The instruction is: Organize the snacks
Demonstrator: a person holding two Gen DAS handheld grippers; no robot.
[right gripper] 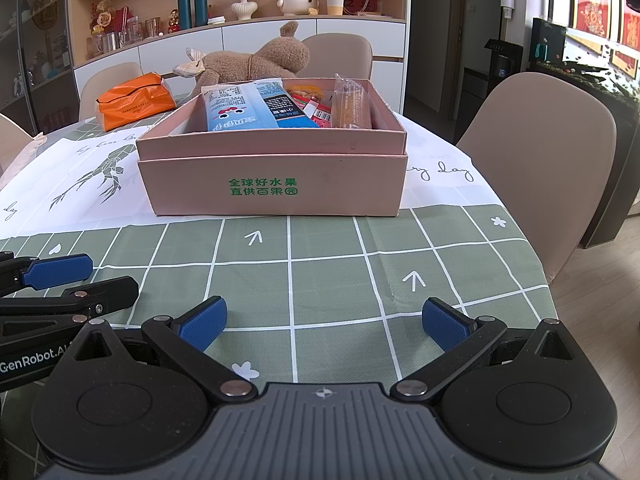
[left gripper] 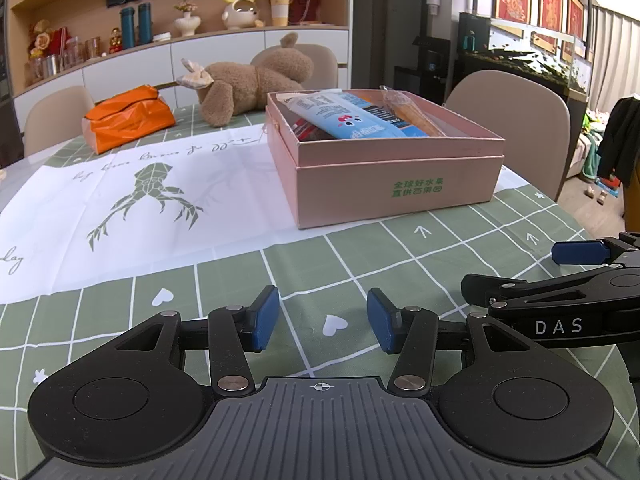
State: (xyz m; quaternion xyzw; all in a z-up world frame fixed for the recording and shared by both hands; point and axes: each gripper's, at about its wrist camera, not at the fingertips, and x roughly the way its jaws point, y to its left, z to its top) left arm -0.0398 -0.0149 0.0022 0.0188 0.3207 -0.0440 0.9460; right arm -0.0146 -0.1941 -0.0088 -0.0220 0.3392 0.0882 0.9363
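Snacks sit inside pink box, which stands toward the far half of the table, partly on the white printed cloth and partly on the green checked cloth. Inside the box: blue-white pouch on the left side leaning over the back wall, dark blue pack beside it, red wrappers in the middle, clear-wrapped pastry against the right wall. Box is open on top, green print on the front wall. Left gripper hovers low over the near edge of the table, released, blue pads apart, nothing between them. Right gripper is at the near edge too, spread wide, nothing held, pointing straight at the box front. Both claws are well apart from the box. Right gripper shows at the right edge of the left view; left gripper shows at the left edge of the right view, just beside each other. Orange bag lies near the far left corner of the table. Brown plush toy lies on its side at the far edge, behind the box. Beige chair stands by the table's right edge. Shelf with cups and figurines is behind.
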